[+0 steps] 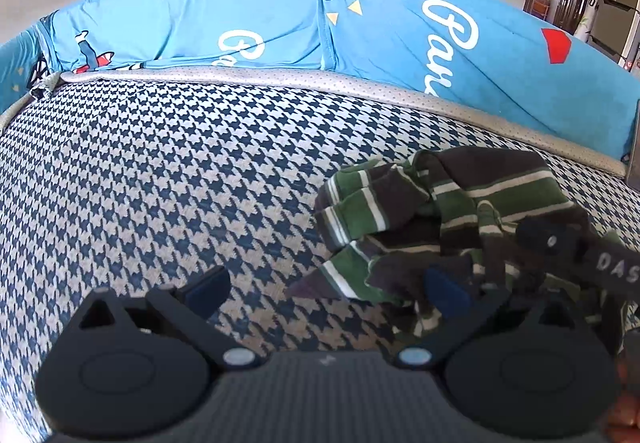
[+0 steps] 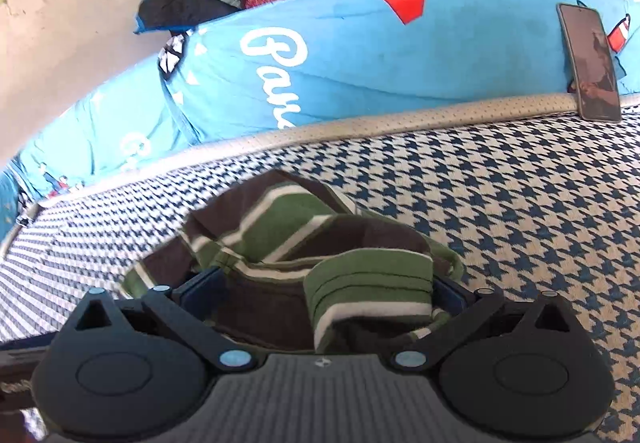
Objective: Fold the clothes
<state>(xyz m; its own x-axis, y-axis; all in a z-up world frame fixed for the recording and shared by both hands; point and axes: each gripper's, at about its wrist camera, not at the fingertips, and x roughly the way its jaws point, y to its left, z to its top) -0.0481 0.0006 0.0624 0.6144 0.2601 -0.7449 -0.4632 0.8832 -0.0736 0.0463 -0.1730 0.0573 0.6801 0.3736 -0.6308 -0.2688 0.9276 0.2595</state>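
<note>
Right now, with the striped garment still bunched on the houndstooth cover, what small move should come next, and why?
Probably close the right gripper on the striped garment: its fingers stand open with crumpled cloth between them. The left gripper is open too, so nothing is held yet.

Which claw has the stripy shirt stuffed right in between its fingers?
The right gripper: striped shirt fills its open gap. The left gripper only touches it with one finger.

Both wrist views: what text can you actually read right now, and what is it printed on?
"Par", cut off by the mat edge: white script on the blue cushion cover, printed again further along it, mostly hidden.
"DAS", cut off at the frame edge: on the right claw seen from the left wrist view.
Phone screen: no readable text.
Striped garment: no visible text.
</note>
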